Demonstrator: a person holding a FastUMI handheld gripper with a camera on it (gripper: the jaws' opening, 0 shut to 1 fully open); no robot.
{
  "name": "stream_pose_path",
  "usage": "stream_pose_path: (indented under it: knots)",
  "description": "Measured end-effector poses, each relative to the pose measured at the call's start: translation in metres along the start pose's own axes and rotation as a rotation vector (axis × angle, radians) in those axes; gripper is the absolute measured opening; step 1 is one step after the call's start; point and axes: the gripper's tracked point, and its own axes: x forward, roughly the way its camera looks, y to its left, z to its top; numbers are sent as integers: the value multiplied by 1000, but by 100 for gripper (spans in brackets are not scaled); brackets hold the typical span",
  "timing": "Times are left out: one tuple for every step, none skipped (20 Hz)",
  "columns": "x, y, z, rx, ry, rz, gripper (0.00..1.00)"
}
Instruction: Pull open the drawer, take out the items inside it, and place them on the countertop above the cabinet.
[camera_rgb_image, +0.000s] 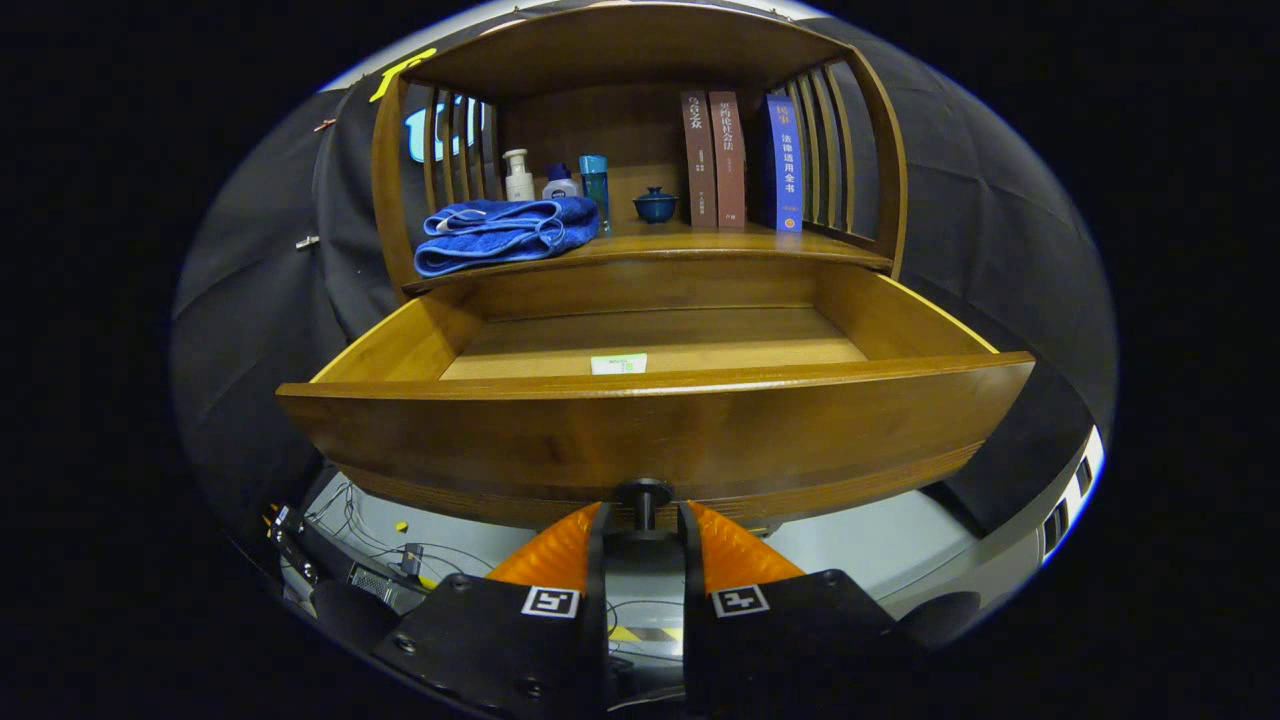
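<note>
The cabinet (640, 60) stands at twelve o'clock, its drawer (650, 430) pulled open toward the gripper (644, 522), whose fingers pinch the knob (644, 495). On the countertop: towel (505, 232) at eleven, books (742, 160) at one. A small card (618, 364) lies inside the drawer.

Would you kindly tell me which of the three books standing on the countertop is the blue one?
The blue book is the one nearest the slatted side panel, beside the two brown books.

Countertop (690, 244) carries a towel (505, 232), bottles (518, 176), bowl (656, 205) — and books (727, 160).
</note>
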Motion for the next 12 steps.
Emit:
stream_pose_path:
  knots:
    - [-3, -1, -5, 3, 8, -3, 33]
    - [-6, -2, -10, 10, 17, -4, 33]
    - [-8, -2, -14, 16, 25, -2, 33]
    - [-7, -2, -12, 20, 6, -4, 33]
    - [-7, -2, -15, 3, 9, -11, 33]
    - [-8, -2, -13, -6, -3, -18, 33]
    - [-9, -2, -14, -5, -9, -23, 33]
    - [-10, 0, -14, 5, -13, -16, 40]
    - [-12, 0, -8, 11, -25, -16, 46]
    - [-20, 2, -5, 10, -42, -14, 51]
    - [-28, 2, 1, 2, -56, -21, 61]
    - [-36, 3, 10, 6, -74, -19, 71]
